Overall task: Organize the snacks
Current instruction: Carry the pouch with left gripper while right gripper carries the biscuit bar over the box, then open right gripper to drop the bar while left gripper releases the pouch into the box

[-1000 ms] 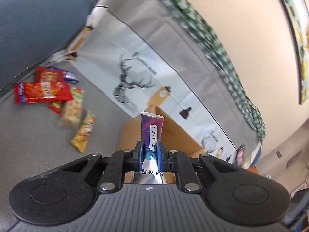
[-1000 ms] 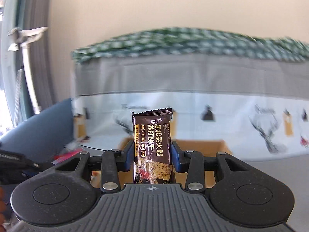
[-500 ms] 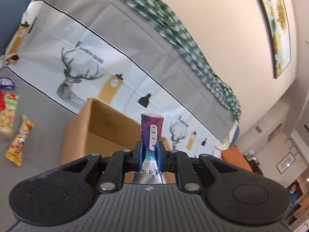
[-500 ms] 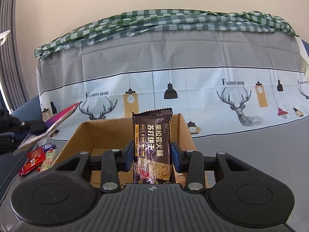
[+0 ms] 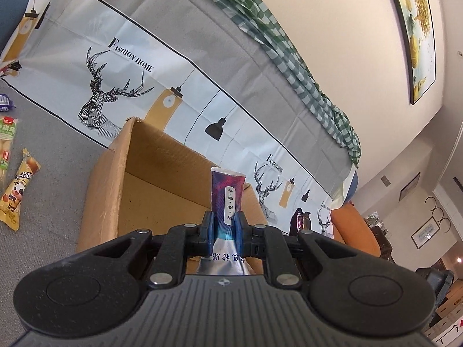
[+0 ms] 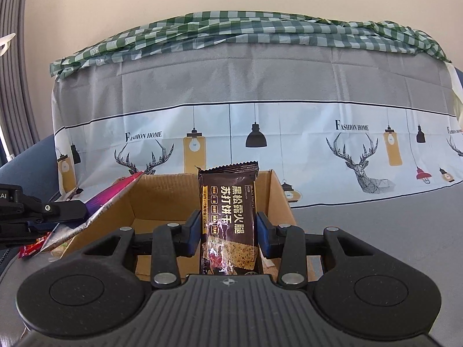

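My left gripper is shut on a purple snack packet with a silver underside, held at the near rim of an open cardboard box. My right gripper is shut on a dark brown cracker packet, held upright over the box's near side. The left gripper and its purple packet show at the left of the right wrist view, reaching over the box's left corner. Loose snacks lie left of the box: a yellow packet and a green packet.
The box stands on a grey sofa seat against a backrest covered by a deer-print cloth and a green checked cloth. A small purple packet lies at the far left. A room with furniture opens to the right.
Both grippers have moved closer to the box with their packets. The left wrist view has swung right, so most loose snacks slid out at the left.
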Motion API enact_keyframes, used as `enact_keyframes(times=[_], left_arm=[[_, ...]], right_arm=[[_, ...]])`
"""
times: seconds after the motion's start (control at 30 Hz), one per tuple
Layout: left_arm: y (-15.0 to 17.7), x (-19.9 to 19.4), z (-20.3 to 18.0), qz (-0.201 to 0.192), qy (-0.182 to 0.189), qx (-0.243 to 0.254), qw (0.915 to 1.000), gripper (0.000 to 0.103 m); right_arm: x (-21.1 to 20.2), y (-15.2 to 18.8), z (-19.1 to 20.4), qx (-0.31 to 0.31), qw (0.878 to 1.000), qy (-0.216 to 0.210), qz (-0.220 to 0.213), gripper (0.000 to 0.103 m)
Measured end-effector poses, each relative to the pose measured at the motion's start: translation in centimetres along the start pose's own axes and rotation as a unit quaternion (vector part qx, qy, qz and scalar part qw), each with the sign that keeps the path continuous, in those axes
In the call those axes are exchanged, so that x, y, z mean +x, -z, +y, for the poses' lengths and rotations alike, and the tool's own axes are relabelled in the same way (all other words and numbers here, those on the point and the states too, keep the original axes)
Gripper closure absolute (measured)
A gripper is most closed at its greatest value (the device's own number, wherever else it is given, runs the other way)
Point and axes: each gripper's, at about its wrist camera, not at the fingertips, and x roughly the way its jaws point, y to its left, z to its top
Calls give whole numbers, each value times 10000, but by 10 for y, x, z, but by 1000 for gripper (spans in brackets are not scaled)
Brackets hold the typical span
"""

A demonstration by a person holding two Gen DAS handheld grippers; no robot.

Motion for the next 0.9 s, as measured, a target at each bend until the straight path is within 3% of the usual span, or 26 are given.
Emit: enact_keyframes(times=[0.9], left_arm=[[2, 5, 1, 53, -116, 90, 9999, 88]], right_arm=[[5, 1, 11, -168, 9999, -12, 12, 62]])
